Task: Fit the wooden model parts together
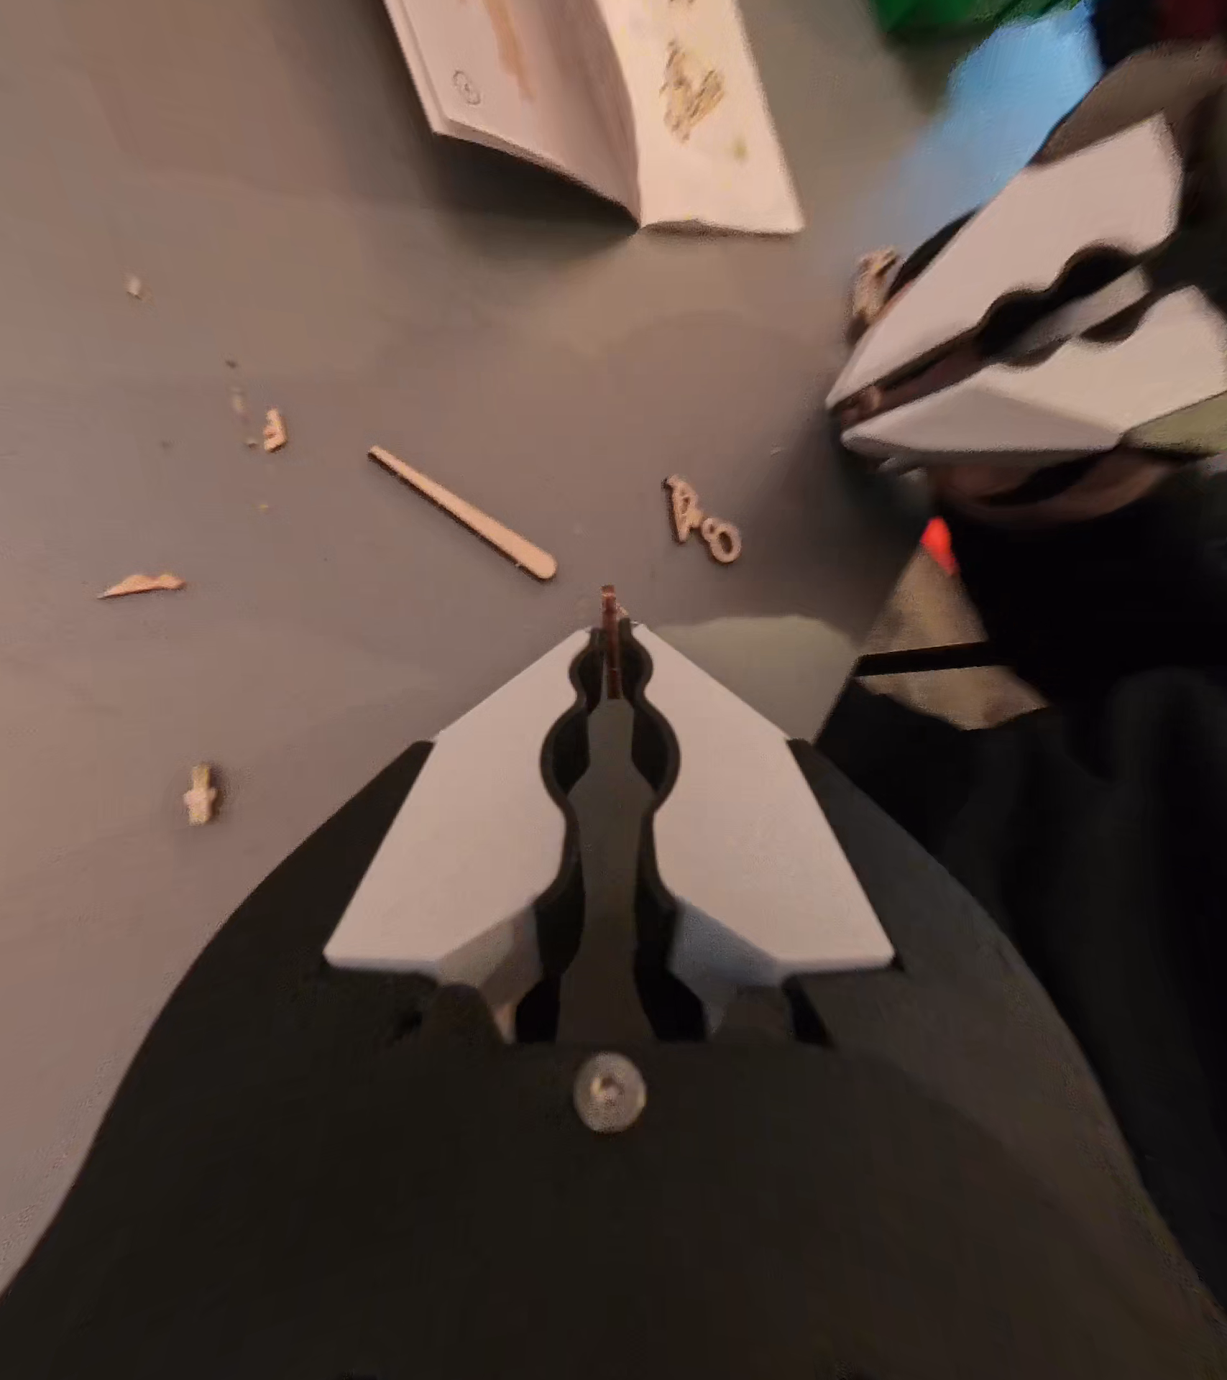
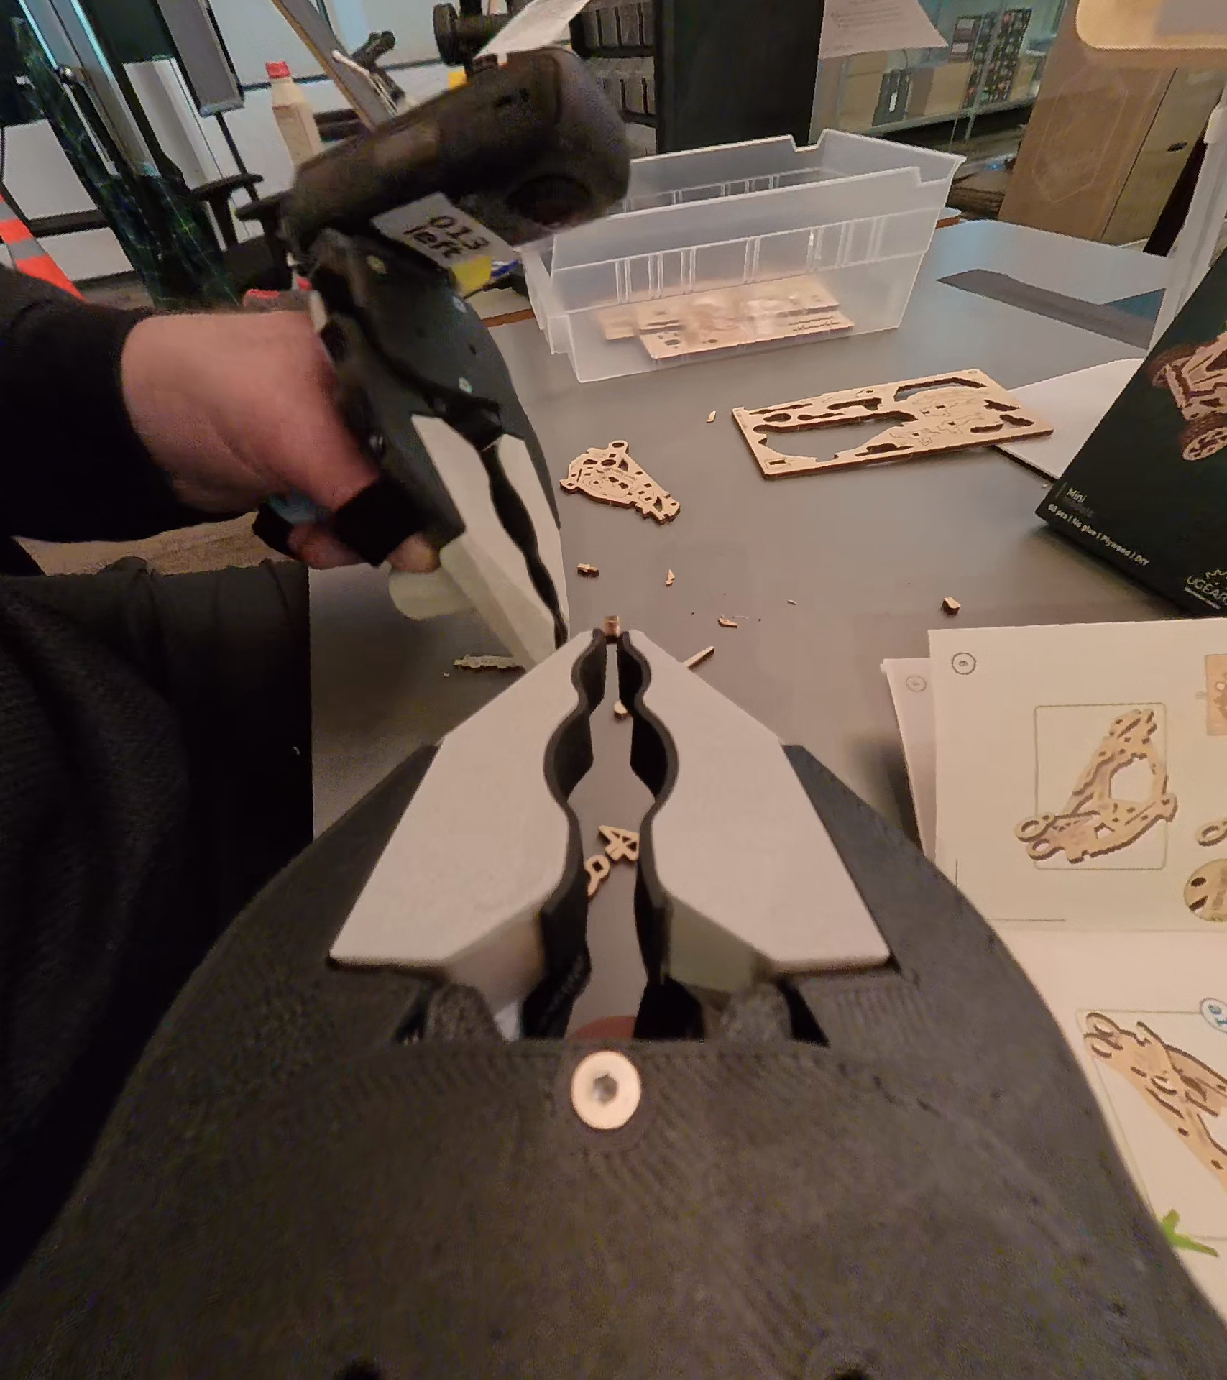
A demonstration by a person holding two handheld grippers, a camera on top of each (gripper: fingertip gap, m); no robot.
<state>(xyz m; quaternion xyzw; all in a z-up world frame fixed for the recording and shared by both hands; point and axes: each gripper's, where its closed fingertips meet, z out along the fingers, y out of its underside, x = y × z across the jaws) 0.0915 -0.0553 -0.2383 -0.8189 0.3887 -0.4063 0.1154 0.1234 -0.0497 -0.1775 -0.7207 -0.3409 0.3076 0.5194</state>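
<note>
The person is working over the grey tabletop (image 1: pixel 147 224) with both handheld black-and-grey grippers, and each is pinching something small. The left gripper (image 1: pixel 611 631) is clenching a thin, dark-edged sliver of laser-cut wood (image 1: pixel 609 608) edge-on at its very tips, so most of the piece is poking out ahead, probably to leave a tab free for slotting. The right gripper (image 2: pixel 611 635) is nipping a tiny pale wooden peg (image 2: pixel 611 623) between its fingertips, its end just showing past them. The two tools are hanging close together above the table, angled toward each other, which reads to me as lining the two parts up for a join. The rest of the kit is lying where it can be reached: a flat tapered wooden stick (image 1: pixel 464 514), a small key-shaped wooden part (image 1: pixel 700 519), a larger cut-out wooden frame panel (image 2: pixel 621 482), and a punched-out plywood sheet (image 2: pixel 886 426) farther back beside a clear plastic bin (image 2: pixel 737 246). The open instruction booklet (image 2: pixel 1088 784) is lying by the right gripper, presumably so the diagrams can be checked mid-step. Wood crumbs are scattered around.
</note>
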